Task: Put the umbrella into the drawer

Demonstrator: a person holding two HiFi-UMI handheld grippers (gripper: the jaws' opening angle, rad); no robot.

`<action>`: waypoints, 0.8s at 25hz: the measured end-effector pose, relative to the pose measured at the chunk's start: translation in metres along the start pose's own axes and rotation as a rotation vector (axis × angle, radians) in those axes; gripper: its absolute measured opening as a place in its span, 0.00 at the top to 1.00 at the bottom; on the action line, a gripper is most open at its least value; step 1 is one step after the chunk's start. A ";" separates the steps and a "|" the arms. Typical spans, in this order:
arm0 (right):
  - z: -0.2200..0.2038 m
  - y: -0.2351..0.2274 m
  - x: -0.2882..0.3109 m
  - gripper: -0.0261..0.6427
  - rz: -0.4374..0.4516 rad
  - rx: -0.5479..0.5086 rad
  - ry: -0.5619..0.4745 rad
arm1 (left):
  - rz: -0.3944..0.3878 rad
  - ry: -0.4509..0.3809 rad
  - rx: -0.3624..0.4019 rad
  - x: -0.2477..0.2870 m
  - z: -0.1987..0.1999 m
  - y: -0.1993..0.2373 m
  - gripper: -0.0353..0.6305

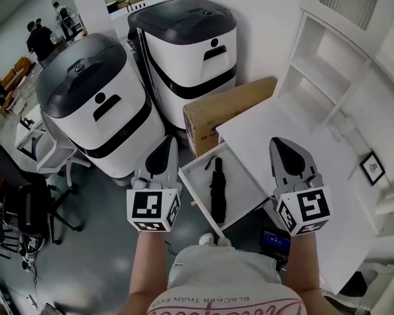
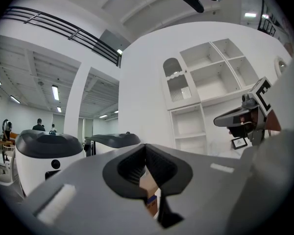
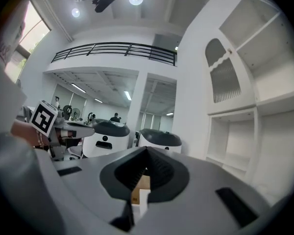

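Currently: left gripper (image 1: 167, 148) and right gripper (image 1: 281, 148), each with jaws together on nothing, held level and high, probably because the deposit is done. Umbrella (image 1: 217, 189), black, folded: lies flat in the open drawer (image 1: 244, 184), below and between both grippers, touching neither.

1. We find the umbrella (image 1: 217, 189) lying in the drawer (image 1: 244, 186), end to end along it.
2. The drawer juts out from under the desk (image 1: 295, 136), whose top spreads at two o'clock.
3. The cardboard box (image 1: 230, 110) stands at twelve o'clock, behind the drawer.
4. Two machines (image 1: 95, 104) stand side by side at ten and eleven o'clock.
5. The shelf unit (image 1: 328, 58) rises behind the desk.
6. The left gripper (image 1: 171, 142) hangs at nine o'clock of the drawer, the right gripper (image 1: 280, 143) at three.
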State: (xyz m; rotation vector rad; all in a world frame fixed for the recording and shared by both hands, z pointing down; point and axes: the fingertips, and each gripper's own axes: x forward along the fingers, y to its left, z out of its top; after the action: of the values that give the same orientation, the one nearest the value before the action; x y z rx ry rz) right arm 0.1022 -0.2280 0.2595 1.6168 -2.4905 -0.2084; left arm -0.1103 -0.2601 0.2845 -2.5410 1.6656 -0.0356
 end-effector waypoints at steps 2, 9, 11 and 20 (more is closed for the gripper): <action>0.012 0.001 -0.005 0.95 -0.012 -0.020 -0.022 | -0.002 -0.021 0.015 -0.002 0.009 0.001 0.93; 0.027 -0.008 -0.016 0.95 -0.064 -0.034 -0.061 | -0.001 -0.071 0.041 -0.006 0.027 0.004 0.93; 0.029 -0.011 -0.018 0.95 -0.072 -0.030 -0.065 | -0.001 -0.075 0.054 -0.006 0.028 0.005 0.93; 0.024 -0.016 -0.026 0.95 -0.097 -0.033 -0.064 | 0.008 -0.100 0.075 -0.015 0.037 0.008 0.93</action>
State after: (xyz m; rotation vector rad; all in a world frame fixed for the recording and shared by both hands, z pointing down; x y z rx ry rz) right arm 0.1219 -0.2106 0.2311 1.7458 -2.4426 -0.3171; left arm -0.1209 -0.2469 0.2479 -2.4387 1.6070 0.0283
